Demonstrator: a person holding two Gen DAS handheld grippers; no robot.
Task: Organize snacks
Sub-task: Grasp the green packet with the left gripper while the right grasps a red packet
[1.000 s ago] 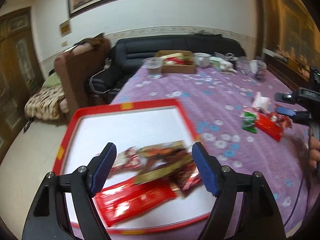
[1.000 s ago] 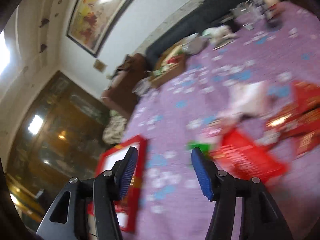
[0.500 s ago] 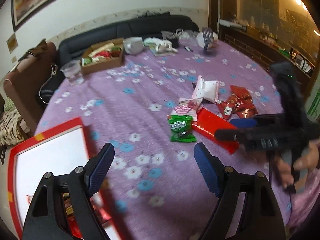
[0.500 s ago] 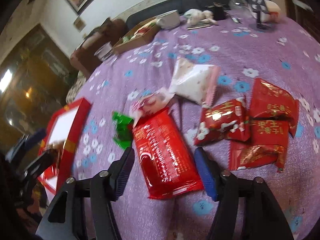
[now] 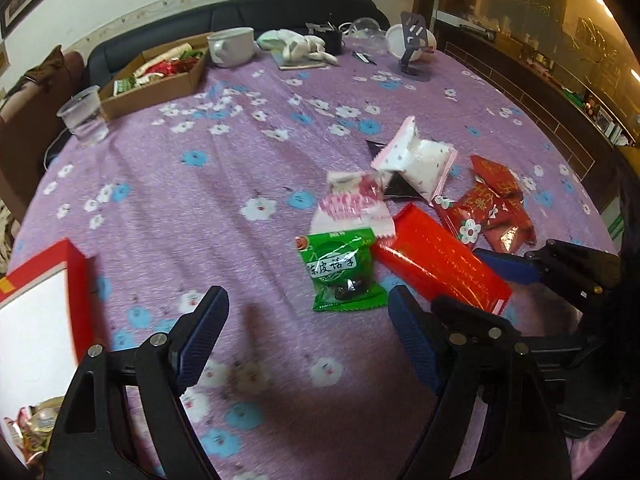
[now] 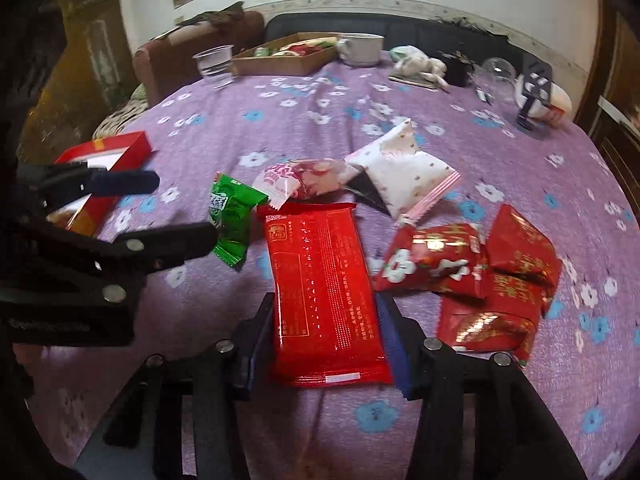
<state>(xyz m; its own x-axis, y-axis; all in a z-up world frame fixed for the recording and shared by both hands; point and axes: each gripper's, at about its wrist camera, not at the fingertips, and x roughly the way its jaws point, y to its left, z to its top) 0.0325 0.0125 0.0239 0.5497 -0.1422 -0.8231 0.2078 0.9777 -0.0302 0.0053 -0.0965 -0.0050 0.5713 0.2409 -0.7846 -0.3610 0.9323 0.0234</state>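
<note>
The right tongs [image 6: 324, 340] straddle the near end of the long red packet [image 6: 320, 280], one blue pad at each long edge. The pads sit at or against the wrapper; whether they press it firmly cannot be told, but the grasp appears closed on the packet. The packet lies flat on the counter [image 6: 280, 120], its long axis running from 6 o'clock to 12 o'clock in the right wrist view, in line with the tongs, so they grip across its short width.

The left tongs [image 5: 308, 336] are spread wide and hold nothing. The green packet [image 5: 340, 268] lies just beyond them at 1 o'clock, flat on the counter, touching the long red packet at its right edge. The left tongs are the nearer tool for it.

The red tray [image 5: 44, 312] sits at 9 o'clock of the left tongs, with several snacks already inside at its lower corner. The pink packet [image 6: 300, 178], the white packet [image 6: 404, 168] and the red sachets [image 6: 480, 276] remain loose on the counter. Judgement: the sorting is partly done; lifting the long red packet toward the tray is the likely step in hand.
</note>
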